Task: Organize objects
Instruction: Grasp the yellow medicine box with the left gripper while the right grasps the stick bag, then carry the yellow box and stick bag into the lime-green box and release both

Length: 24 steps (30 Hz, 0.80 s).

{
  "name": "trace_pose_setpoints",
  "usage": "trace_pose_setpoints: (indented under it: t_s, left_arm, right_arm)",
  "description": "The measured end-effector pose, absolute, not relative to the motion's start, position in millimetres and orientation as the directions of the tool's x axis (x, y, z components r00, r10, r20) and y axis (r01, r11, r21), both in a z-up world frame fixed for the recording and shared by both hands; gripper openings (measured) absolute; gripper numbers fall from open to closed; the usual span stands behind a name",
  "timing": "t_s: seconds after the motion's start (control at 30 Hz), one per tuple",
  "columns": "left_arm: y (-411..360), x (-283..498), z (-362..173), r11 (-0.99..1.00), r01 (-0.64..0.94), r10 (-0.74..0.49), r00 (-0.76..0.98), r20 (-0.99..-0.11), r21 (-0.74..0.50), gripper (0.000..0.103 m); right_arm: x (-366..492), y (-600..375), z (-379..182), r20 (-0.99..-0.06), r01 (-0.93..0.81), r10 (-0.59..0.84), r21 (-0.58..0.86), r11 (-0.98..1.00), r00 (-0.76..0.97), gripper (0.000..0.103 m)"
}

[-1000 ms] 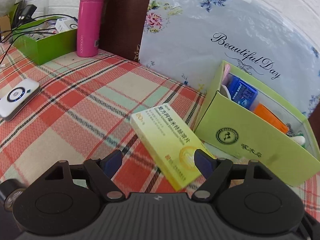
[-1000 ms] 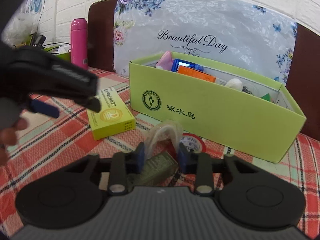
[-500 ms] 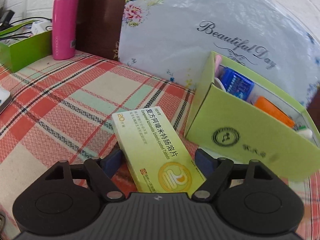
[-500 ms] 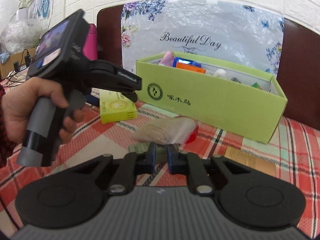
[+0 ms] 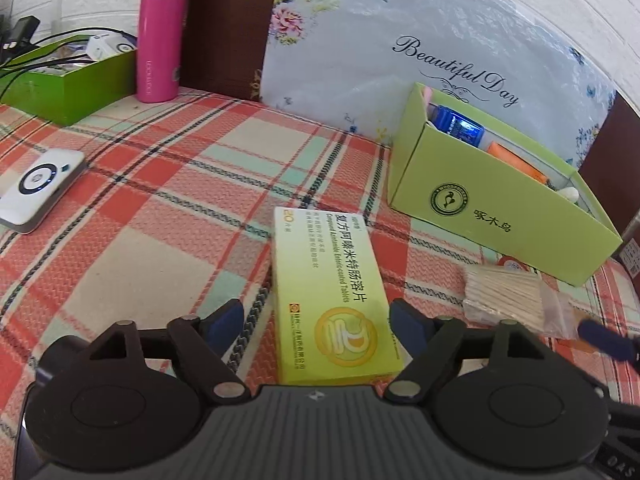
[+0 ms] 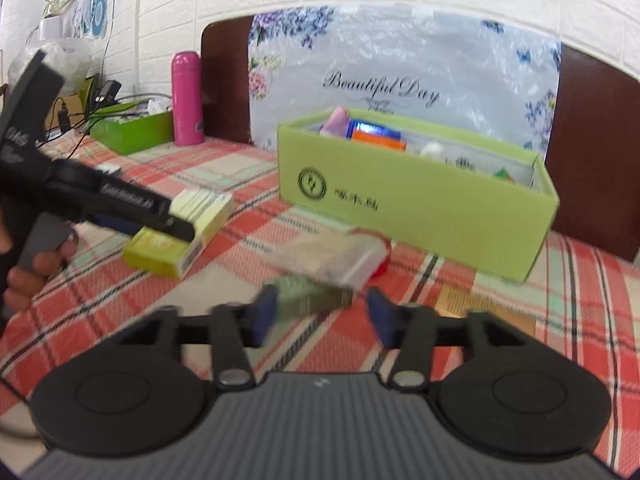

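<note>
Plaid cloth, yellow pill box btwn opening left tongs, untouched.

From the left hand-held gripper we look steeply down, close over the worktop. From the right one we look shallower. Both views share the green box.

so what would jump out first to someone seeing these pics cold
Probably the yellow-green medicine box lying flat on the checked tablecloth, between the open fingers of the left gripper, not yet gripped. Next, the lime-green box of small items in front of the floral "Beautiful Day" bag. The pink flask stands upright at the far left.
</note>
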State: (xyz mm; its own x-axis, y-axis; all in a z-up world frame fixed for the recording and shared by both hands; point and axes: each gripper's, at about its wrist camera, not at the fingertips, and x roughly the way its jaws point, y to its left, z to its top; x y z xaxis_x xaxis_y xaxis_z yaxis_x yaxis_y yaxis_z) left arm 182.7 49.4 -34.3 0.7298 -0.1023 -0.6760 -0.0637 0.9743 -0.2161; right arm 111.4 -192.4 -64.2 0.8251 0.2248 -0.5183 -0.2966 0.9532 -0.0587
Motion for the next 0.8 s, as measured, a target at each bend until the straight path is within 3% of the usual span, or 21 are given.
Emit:
trace_pose_setpoints:
  t_s: [0.1, 0.27, 0.33, 0.37, 0.47, 0.5, 0.53, 0.57, 0.6, 0.8]
  left_arm:
    - [45.6, 186.3, -35.6, 0.984, -0.061, -0.071, 0.721, -0.689, -0.165, 0.085]
    - [39.3, 201.5, -43.1, 0.982, -0.040, -0.105, 0.696, -0.710, -0.185, 0.091]
    - [31.0, 204.4, -46.0, 0.991, -0.015, -0.082, 0.711, -0.699, -0.131, 0.095]
    - [27.5, 206.1, -48.0, 0.995, -0.003, -0.069, 0.710, -0.701, -0.100, 0.095]
    - [23.3, 205.3, -51.5, 0.999, 0.021, -0.050, 0.721, -0.691, -0.050, 0.093]
    - [23.7, 204.0, -51.1, 0.999, 0.020, -0.046, 0.726, -0.686, -0.045, 0.089]
    - [24.8, 202.8, -50.3, 0.999, 0.021, -0.046, 0.728, -0.684, -0.045, 0.085]
    - [26.4, 201.6, -48.8, 0.998, 0.021, -0.051, 0.730, -0.681, -0.051, 0.074]
    - [28.1, 200.8, -47.3, 0.998, 0.017, -0.051, 0.731, -0.680, -0.057, 0.072]
    - [30.2, 192.4, -41.4, 0.994, 0.025, -0.092, 0.719, -0.689, -0.107, 0.071]
  right_arm:
    - [132.9, -178.7, -61.5, -0.520, -0.331, 0.220, -0.131, 0.935, 0.826, 0.065]
    - [176.7, -159.0, -72.9, -0.592, -0.368, 0.177, -0.218, 0.904, 0.786, 0.073]
    - [187.9, -154.6, -80.5, -0.628, -0.384, 0.166, -0.227, 0.895, 0.760, 0.074]
    - [189.8, -153.3, -83.4, -0.633, -0.384, 0.159, -0.236, 0.893, 0.758, 0.071]
    - [183.1, -149.4, -86.5, -0.610, -0.354, 0.107, -0.299, 0.886, 0.785, 0.039]
    - [180.4, -150.5, -86.0, -0.605, -0.351, 0.107, -0.300, 0.887, 0.789, 0.032]
    - [178.0, -152.6, -85.0, -0.603, -0.351, 0.117, -0.288, 0.891, 0.789, 0.030]
    - [176.1, -155.4, -83.8, -0.597, -0.349, 0.125, -0.275, 0.896, 0.792, 0.026]
    - [174.8, -157.8, -82.4, -0.591, -0.343, 0.128, -0.267, 0.901, 0.797, 0.022]
    - [160.9, -176.2, -64.4, -0.554, -0.314, 0.186, -0.145, 0.938, 0.811, 0.013]
